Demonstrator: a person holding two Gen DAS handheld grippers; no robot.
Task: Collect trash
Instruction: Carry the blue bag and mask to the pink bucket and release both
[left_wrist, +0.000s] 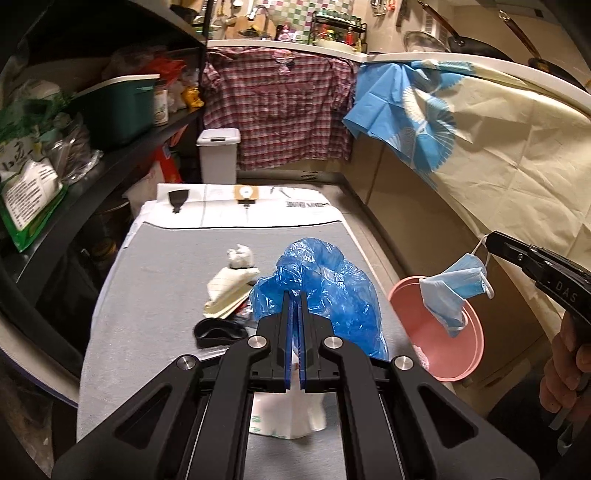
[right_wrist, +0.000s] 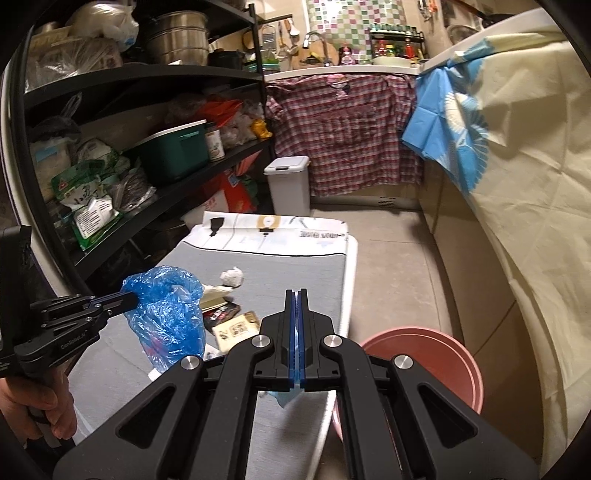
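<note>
My left gripper (left_wrist: 294, 295) is shut on a crumpled blue plastic bag (left_wrist: 332, 288), held above the grey-topped table (left_wrist: 155, 295). In the right wrist view that gripper (right_wrist: 133, 297) comes in from the left with the bag (right_wrist: 166, 314) hanging from it. My right gripper (left_wrist: 489, 242) is shut on the ear loop of a blue face mask (left_wrist: 454, 288), which dangles over a pink bin (left_wrist: 469, 369) beside the table. From its own camera the right gripper (right_wrist: 297, 293) shows closed jaws with a scrap of the mask (right_wrist: 282, 397) below them.
On the table lie a crumpled tissue (left_wrist: 240, 256), folded cream paper (left_wrist: 229, 291), a black plastic piece (left_wrist: 218, 332) and printed packets (right_wrist: 236, 328). A white lidded bin (left_wrist: 218, 155) stands beyond the table. Black shelves (right_wrist: 184, 184) run along the left, and cloth-draped counters along the right.
</note>
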